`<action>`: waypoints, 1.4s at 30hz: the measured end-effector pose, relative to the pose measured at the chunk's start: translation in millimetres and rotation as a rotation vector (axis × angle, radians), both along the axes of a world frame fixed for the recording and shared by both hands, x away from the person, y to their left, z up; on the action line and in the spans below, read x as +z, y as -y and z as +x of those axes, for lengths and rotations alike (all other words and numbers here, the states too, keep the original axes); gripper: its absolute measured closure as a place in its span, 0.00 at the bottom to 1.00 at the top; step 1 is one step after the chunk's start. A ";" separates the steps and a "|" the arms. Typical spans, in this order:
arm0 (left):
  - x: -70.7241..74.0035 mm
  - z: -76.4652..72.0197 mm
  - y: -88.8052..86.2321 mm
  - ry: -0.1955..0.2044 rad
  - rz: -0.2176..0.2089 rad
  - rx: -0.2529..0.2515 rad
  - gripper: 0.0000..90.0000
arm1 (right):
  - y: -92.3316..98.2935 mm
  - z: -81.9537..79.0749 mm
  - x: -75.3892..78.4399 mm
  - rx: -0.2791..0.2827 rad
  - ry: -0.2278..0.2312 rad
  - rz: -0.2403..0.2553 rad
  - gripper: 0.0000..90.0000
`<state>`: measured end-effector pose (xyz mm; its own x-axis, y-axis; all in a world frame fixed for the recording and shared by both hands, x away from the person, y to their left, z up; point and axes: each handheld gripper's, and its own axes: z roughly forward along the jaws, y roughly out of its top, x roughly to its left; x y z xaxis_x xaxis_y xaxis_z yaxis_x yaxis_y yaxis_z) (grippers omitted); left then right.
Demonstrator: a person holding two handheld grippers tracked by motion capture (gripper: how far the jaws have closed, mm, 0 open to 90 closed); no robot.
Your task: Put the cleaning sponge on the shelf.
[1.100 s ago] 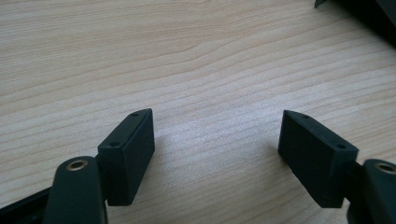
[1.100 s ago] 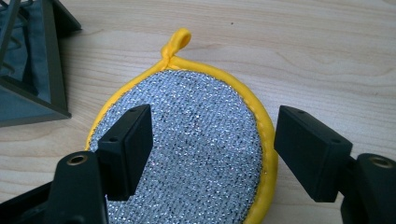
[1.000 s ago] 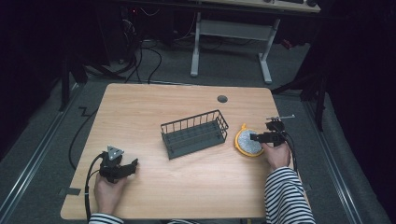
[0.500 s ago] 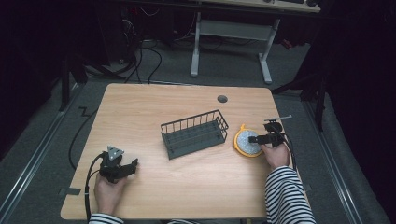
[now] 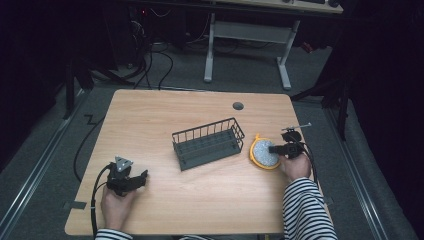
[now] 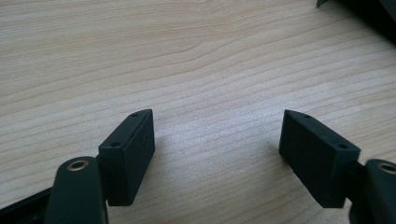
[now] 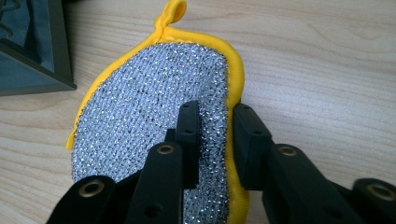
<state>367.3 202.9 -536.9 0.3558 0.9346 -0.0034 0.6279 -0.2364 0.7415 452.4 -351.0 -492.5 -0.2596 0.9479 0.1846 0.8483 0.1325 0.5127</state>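
Note:
A round scouring pad (image 5: 262, 155) with a silver mesh face and a yellow rim lies flat on the wooden table (image 5: 165, 112), right of a wire basket. My right gripper (image 5: 273, 148) comes in low from the right. Its jaws have just been closing, and they now pinch the pad's right rim. In the right gripper view the scouring pad (image 7: 149, 102) sits between the pads, and the right gripper (image 7: 217, 115) is shut on it. My left gripper (image 5: 142, 177) rests near the front left corner. In its own view the left gripper (image 6: 217, 135) stands open over bare wood.
A dark wire basket (image 5: 207, 142) stands in the middle of the table, and its corner (image 7: 32, 56) is just left of the pad. A round cable hole (image 5: 238, 106) lies near the far edge. A cable trails from each gripper.
The right gripper's jaws have drawn together on the pad's right rim. Neither hand has shifted, and the left gripper is as before.

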 end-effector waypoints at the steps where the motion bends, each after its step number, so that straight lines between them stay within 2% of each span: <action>1: 0.0 0.0 0.0 0.000 0.000 0.000 0.30 | 0.3 -0.2 0.0 0.002 0.001 0.003 0.84; 6: 0.0 0.2 -0.2 -0.003 -0.004 0.001 0.30 | 2.1 -2.0 1.7 0.004 0.018 0.046 0.85; 12: 0.0 0.2 -0.2 -0.003 -0.005 0.001 0.30 | 0.1 -7.9 13.2 0.035 0.053 0.060 0.86; 14: 0.0 0.2 -0.3 -0.003 -0.005 0.001 0.30 | 1.8 -10.1 16.1 0.045 0.063 0.087 0.86; 17: 0.0 0.2 -0.3 -0.003 -0.005 0.001 0.30 | 3.7 -12.0 20.5 0.047 0.075 0.097 0.86; 19: 0.0 0.2 -0.3 -0.003 -0.005 0.001 0.30 | 6.5 -15.8 28.6 0.048 0.101 0.108 0.86; 22: 0.0 0.2 -0.3 -0.003 -0.005 0.001 0.30 | 7.2 -18.1 34.9 0.060 0.115 0.097 0.86; 23: 0.0 0.3 -0.3 -0.004 -0.005 0.000 0.30 | 7.2 -20.9 41.9 0.065 0.129 0.108 0.86; 26: 0.0 0.3 -0.3 -0.004 -0.006 0.001 0.30 | 5.8 -24.8 52.2 0.083 0.150 0.094 0.86; 29: -0.1 0.3 -0.4 -0.004 -0.006 0.001 0.30 | 6.5 -27.4 57.4 0.082 0.157 0.098 0.86; 36: 0.0 0.4 -0.6 -0.005 -0.008 -0.001 0.30 | 10.3 -35.3 80.0 0.077 0.201 0.092 0.86; 42: -0.1 0.4 -0.7 -0.005 -0.008 -0.002 0.30 | 9.5 -39.3 91.2 0.084 0.231 0.097 0.86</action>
<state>367.7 203.6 -536.9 0.3572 0.9339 -0.0129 0.6311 -0.2311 0.7405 413.1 -360.6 -401.3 -0.3823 0.9020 0.2007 0.6953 0.1378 0.7053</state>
